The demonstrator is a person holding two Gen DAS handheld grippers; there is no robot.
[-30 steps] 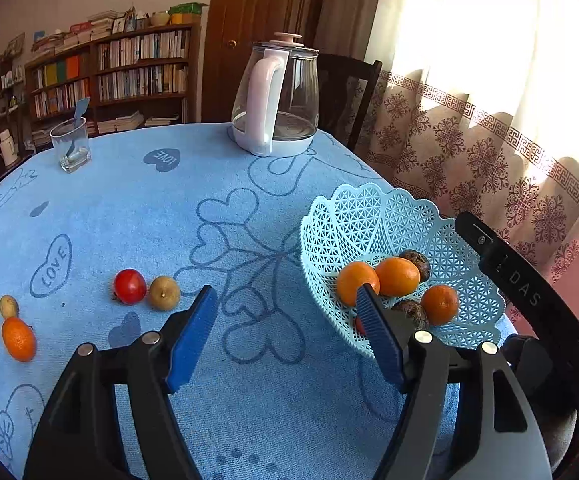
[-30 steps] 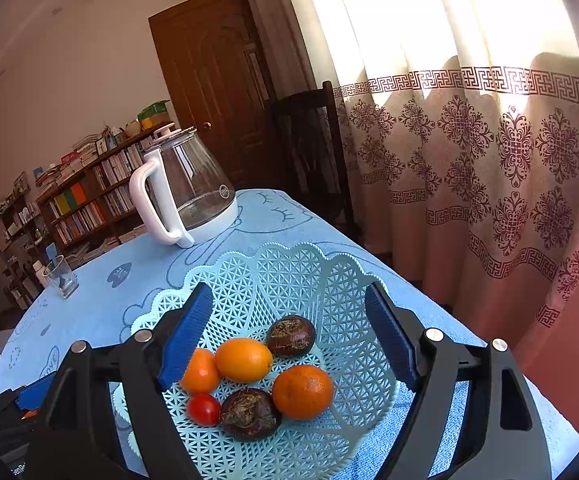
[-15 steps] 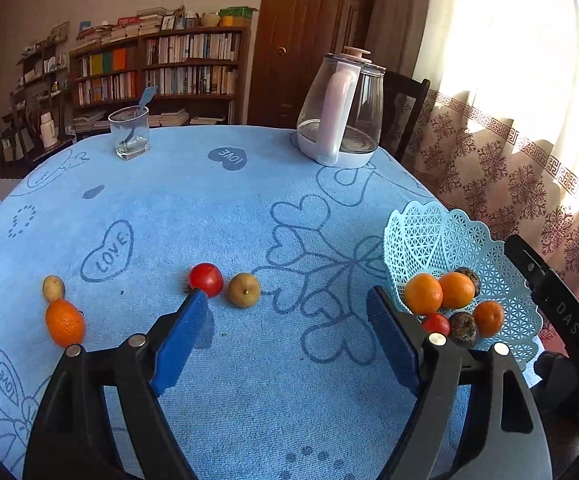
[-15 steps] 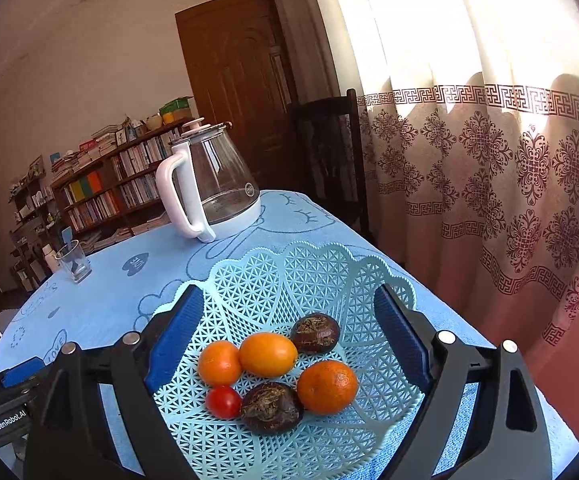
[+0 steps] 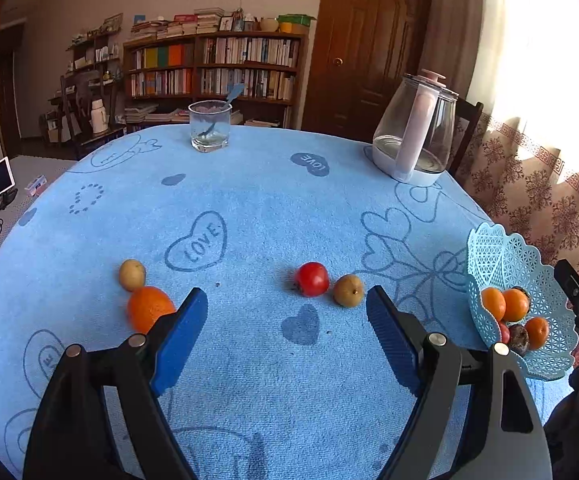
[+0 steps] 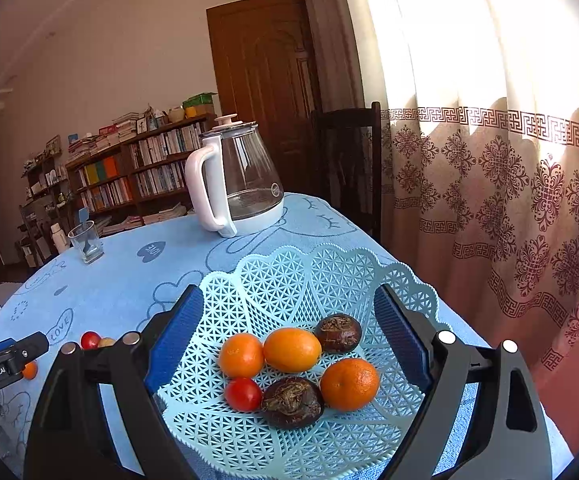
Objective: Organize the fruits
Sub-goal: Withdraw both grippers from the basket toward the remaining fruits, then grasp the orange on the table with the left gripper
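A light blue lattice basket [image 6: 329, 276] holds several fruits: oranges, a small tomato [image 6: 243, 394] and two dark brown fruits. It also shows in the left wrist view [image 5: 505, 256] at the right table edge. On the blue cloth lie a red tomato [image 5: 311, 279], a yellow-brown fruit [image 5: 348, 290], an orange [image 5: 147, 307] and a small yellow fruit [image 5: 132, 274]. My left gripper [image 5: 287, 336] is open and empty, just short of the tomato. My right gripper [image 6: 287, 336] is open and empty, hovering over the basket.
A glass kettle [image 5: 417, 128] stands at the far right of the table, and a drinking glass with a spoon [image 5: 210, 126] at the far middle. A dark chair [image 6: 349, 160] and curtains [image 6: 489, 160] are behind the table on the right. Bookshelves [image 5: 209, 68] line the back wall.
My left gripper has swung left, away from the basket and toward the loose fruits on the cloth. My right gripper has stayed open over the basket, shifting only slightly.
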